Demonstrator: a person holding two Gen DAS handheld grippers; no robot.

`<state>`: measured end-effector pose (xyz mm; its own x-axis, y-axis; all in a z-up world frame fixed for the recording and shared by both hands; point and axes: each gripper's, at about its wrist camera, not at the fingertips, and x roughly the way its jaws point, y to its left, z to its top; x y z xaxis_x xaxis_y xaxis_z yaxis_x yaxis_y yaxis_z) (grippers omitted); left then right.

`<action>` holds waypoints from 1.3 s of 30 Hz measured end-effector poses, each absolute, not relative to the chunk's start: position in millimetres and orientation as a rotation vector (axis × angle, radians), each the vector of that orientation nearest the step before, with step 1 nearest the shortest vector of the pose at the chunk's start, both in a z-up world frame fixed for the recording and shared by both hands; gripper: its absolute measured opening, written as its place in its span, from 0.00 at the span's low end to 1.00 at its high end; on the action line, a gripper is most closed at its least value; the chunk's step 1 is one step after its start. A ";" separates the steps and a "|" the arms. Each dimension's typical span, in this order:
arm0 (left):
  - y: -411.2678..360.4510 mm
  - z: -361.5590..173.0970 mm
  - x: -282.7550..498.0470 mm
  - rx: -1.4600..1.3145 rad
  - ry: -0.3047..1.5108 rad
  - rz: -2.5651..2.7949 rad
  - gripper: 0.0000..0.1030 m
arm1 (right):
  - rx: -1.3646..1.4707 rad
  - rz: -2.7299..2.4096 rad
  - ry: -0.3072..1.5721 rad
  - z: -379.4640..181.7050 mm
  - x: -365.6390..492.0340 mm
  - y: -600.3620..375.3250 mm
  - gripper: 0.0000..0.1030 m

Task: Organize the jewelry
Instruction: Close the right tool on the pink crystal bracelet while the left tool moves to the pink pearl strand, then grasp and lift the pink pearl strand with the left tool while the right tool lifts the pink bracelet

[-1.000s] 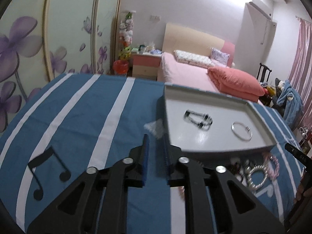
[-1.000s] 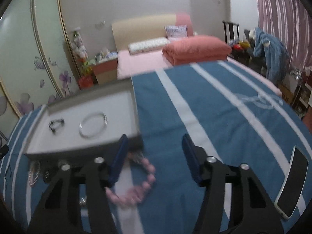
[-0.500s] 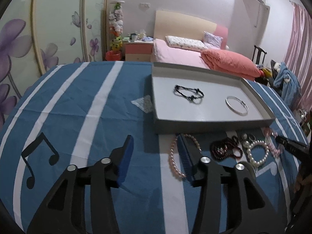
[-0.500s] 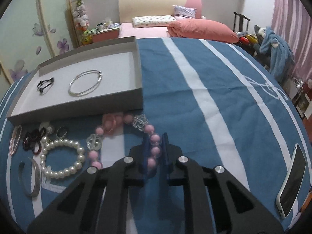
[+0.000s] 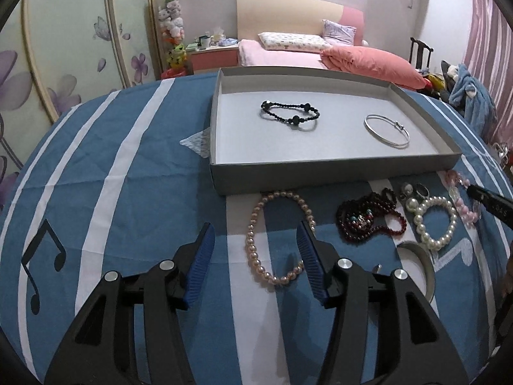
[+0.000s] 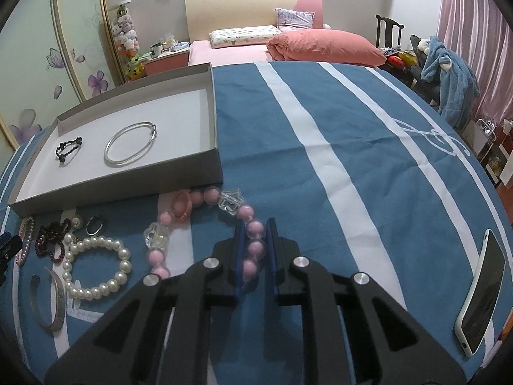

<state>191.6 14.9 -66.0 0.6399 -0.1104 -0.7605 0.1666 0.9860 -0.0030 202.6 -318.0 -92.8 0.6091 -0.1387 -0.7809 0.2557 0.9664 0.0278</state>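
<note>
A grey tray point(image 5: 320, 171) point(image 6: 128, 186) on the blue striped cloth holds a black bead bracelet point(image 5: 290, 114) point(image 6: 68, 148) and a silver bangle point(image 5: 387, 131) point(image 6: 130, 142). My right gripper point(image 6: 255, 234) is shut on the pink bead bracelet point(image 6: 205, 195), whose beads sit between the blue pads. My left gripper point(image 5: 255, 240) is open above a pale pink pearl strand point(image 5: 253, 240). In front of the tray lie a dark red bead bracelet point(image 5: 368, 221), a white pearl bracelet point(image 5: 433, 221) point(image 6: 96, 268), a ring point(image 6: 94, 224) and a silver cuff point(image 6: 51, 301).
A phone point(image 6: 481, 292) lies on the cloth at the right edge. A clear plastic bag point(image 5: 197, 142) lies left of the tray. A bed with pink bedding point(image 6: 323, 46), a nightstand and a sliding wardrobe stand beyond the table.
My left gripper opened, drew back from the tray and now hovers over the pearl strand. My right gripper closed on the pink bead bracelet and stays on it.
</note>
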 end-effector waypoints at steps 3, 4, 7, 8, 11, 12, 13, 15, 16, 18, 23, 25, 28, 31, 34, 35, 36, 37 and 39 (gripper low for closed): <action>17.1 -67.6 197.6 0.079 0.874 -0.136 0.39 | 0.140 -0.228 0.889 -92.3 202.4 -318.0 0.14; 17.2 -69.7 198.8 0.086 0.885 -0.136 0.35 | 0.141 -0.228 0.888 -92.5 202.2 -318.3 0.14; 15.5 -70.3 196.7 0.112 0.881 -0.142 0.23 | 0.140 -0.228 0.889 -92.0 202.3 -318.6 0.14; 14.3 -70.3 196.4 0.114 0.881 -0.143 0.23 | 0.140 -0.228 0.889 -92.0 202.3 -318.5 0.14; 14.0 -70.6 195.4 0.117 0.881 -0.143 0.23 | 0.139 -0.229 0.889 -91.9 202.4 -318.3 0.14; 13.8 -70.5 195.7 0.118 0.881 -0.142 0.23 | 0.139 -0.229 0.889 -91.6 202.4 -318.5 0.14; 13.0 -70.6 195.8 0.121 0.881 -0.141 0.23 | 0.139 -0.229 0.889 -91.7 202.5 -318.5 0.14; 11.8 -70.6 196.3 0.127 0.881 -0.140 0.22 | 0.137 -0.229 0.890 -91.9 202.4 -318.2 0.14; 11.4 -70.5 196.3 0.128 0.881 -0.144 0.15 | 0.131 -0.229 0.890 -91.4 202.5 -317.8 0.14; 10.3 -70.1 196.1 0.140 0.880 -0.144 0.07 | 0.137 -0.227 0.889 -91.9 201.8 -317.6 0.14; 19.2 -69.4 195.2 0.135 0.880 -0.135 0.06 | 0.189 -0.207 0.875 -90.4 197.2 -322.7 0.13; 25.9 -69.0 196.4 0.119 0.880 -0.121 0.06 | 0.211 -0.197 0.854 -87.3 193.8 -325.5 0.13; 38.8 -65.8 196.0 0.074 0.870 -0.108 0.06 | 0.241 -0.176 0.804 -76.4 186.2 -326.0 0.13; 48.0 -57.1 192.0 0.027 0.837 -0.114 0.06 | 0.276 -0.136 0.748 -63.9 178.4 -323.5 0.13; 52.4 -47.1 187.2 -0.018 0.798 -0.128 0.06 | 0.300 -0.087 0.699 -53.8 171.2 -317.8 0.13; 53.4 -42.8 184.8 -0.033 0.782 -0.135 0.06 | 0.308 -0.064 0.681 -50.2 168.9 -314.5 0.13; 54.2 -39.6 183.0 -0.045 0.767 -0.140 0.06 | 0.312 -0.044 0.664 -46.8 166.7 -311.1 0.13; 54.1 -36.8 180.7 -0.055 0.755 -0.144 0.06 | 0.314 -0.027 0.648 -43.3 164.8 -307.4 0.13; 53.6 -31.4 176.2 -0.072 0.732 -0.154 0.06 | 0.320 0.002 0.624 -38.1 161.9 -301.1 0.13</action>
<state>176.2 53.6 -31.4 0.7333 -0.1649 -0.6596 0.1150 0.9862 -0.1187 161.9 -301.1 -38.1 0.8130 0.0978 -0.5740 0.0940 0.9508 0.2952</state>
